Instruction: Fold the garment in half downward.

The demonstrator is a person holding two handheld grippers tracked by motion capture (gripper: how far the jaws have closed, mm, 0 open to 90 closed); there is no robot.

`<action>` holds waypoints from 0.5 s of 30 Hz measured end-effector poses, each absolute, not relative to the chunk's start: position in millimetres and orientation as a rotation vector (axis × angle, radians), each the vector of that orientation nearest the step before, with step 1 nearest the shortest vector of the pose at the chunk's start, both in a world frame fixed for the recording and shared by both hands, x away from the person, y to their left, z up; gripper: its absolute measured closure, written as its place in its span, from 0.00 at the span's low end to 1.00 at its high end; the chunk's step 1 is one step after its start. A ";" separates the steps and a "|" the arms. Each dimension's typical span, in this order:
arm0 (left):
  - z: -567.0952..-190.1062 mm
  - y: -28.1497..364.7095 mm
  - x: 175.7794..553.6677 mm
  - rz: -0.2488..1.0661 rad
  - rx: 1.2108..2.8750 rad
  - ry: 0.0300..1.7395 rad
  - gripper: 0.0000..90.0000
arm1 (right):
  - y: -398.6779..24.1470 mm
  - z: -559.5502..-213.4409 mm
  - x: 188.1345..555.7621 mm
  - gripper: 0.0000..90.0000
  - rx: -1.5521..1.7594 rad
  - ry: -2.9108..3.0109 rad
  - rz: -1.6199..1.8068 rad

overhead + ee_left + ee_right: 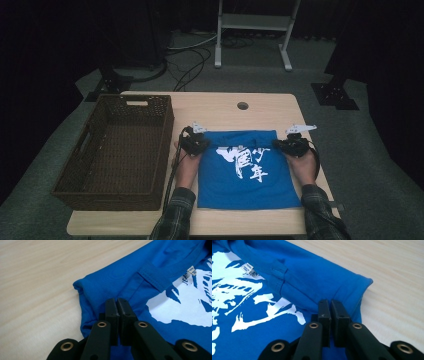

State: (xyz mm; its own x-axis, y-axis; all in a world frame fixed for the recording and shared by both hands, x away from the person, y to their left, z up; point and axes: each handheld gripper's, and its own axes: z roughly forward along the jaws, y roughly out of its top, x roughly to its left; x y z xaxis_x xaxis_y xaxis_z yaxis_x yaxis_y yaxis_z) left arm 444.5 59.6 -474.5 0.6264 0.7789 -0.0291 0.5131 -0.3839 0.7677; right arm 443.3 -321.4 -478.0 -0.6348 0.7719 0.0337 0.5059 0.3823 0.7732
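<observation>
A blue T-shirt (245, 187) with white print lies folded flat on the wooden table (215, 107), collar side away from the person. My left gripper (196, 143) sits at the shirt's far left corner. In the left gripper view its jaws (117, 301) are pressed together on a fold of the blue T-shirt (117, 277), and creases run out from the tips. My right gripper (288, 145) sits at the far right corner. Its own view shows it (329, 302) shut the same way on the blue T-shirt (317, 280) near the folded sleeve edge.
A large dark wicker basket (165, 131) stands on the left half of the table, close to the left gripper. A round cable hole (243, 105) lies behind the shirt. A white stand (252, 22) and cables are on the floor beyond.
</observation>
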 end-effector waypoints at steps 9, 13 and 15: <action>-477.9 62.9 459.8 0.443 2.044 0.978 0.98 | -324.2 -479.3 460.6 0.96 1.136 2.308 1.153; -477.2 69.0 454.9 0.421 1.991 0.962 0.98 | -323.5 -477.5 456.7 0.96 1.112 2.300 1.142; -474.3 69.9 448.5 0.431 1.975 0.944 0.98 | -323.5 -475.9 452.6 0.96 1.099 2.296 1.145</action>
